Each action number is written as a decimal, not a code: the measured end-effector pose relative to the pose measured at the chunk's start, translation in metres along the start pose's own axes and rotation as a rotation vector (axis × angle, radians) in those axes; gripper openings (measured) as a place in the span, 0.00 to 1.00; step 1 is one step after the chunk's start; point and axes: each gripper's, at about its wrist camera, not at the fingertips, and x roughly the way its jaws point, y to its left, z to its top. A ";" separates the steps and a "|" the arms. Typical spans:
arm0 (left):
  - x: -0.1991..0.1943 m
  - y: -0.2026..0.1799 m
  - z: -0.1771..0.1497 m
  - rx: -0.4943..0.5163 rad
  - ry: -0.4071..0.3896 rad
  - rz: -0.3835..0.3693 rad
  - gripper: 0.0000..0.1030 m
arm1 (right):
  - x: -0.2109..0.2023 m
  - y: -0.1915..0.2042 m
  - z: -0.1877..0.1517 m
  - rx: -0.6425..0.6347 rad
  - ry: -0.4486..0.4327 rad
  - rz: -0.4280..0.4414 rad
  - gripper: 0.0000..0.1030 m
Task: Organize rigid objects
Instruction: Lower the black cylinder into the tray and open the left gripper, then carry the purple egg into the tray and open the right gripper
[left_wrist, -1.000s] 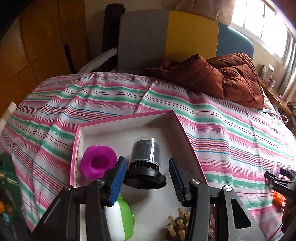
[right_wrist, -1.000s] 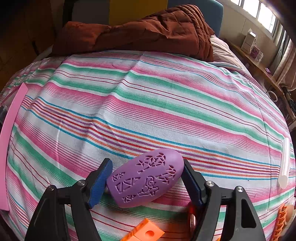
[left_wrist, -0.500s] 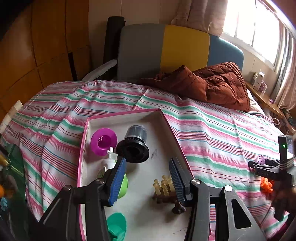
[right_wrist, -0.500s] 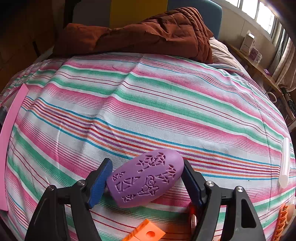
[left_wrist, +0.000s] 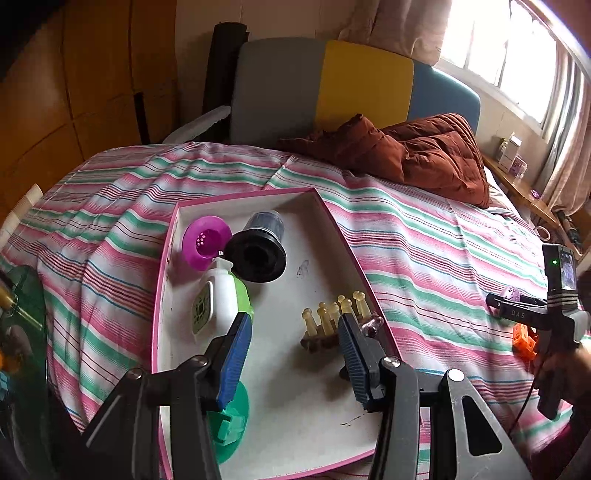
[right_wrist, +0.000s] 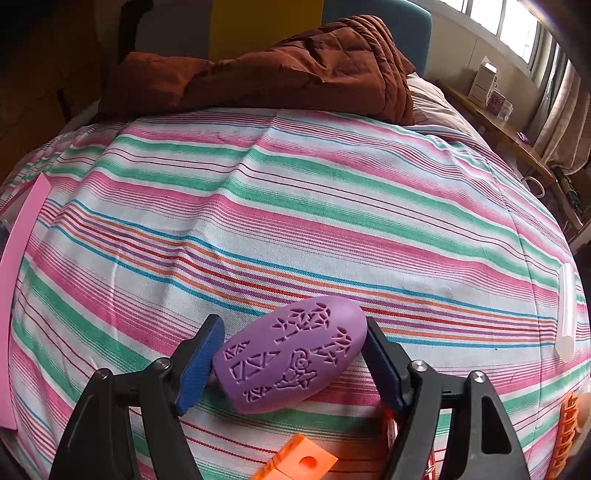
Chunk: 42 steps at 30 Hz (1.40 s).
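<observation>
The right gripper (right_wrist: 291, 363) is closed on a purple oval piece (right_wrist: 290, 356) with cut-out patterns; both blue pads press its ends, and it sits tilted just above the striped bedspread (right_wrist: 295, 206). An orange block (right_wrist: 299, 461) lies just below it, and an orange ribbed part (right_wrist: 567, 432) shows at the right edge.

The left gripper (left_wrist: 293, 356) hangs over a pink-rimmed tray (left_wrist: 332, 221) with its jaws apart and nothing between them. In the tray lie a purple funnel (left_wrist: 205, 242), a black and clear cylinder (left_wrist: 258, 247) on its side, a white and green bottle (left_wrist: 218, 295), a green piece (left_wrist: 232, 421) and a rack of small pegs (left_wrist: 332, 317). The rack lies just beside the right pad. A brown quilt (left_wrist: 413, 155) is heaped at the far end of the bed.
</observation>
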 end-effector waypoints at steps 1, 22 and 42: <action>-0.001 0.000 -0.001 0.001 0.000 -0.003 0.48 | -0.001 0.001 0.000 0.013 0.003 -0.007 0.73; -0.024 0.007 -0.027 0.007 -0.020 -0.046 0.48 | -0.039 0.069 -0.003 0.039 -0.020 0.063 0.73; -0.024 0.022 -0.035 -0.025 -0.019 -0.046 0.47 | -0.092 0.277 0.034 -0.389 -0.105 0.475 0.73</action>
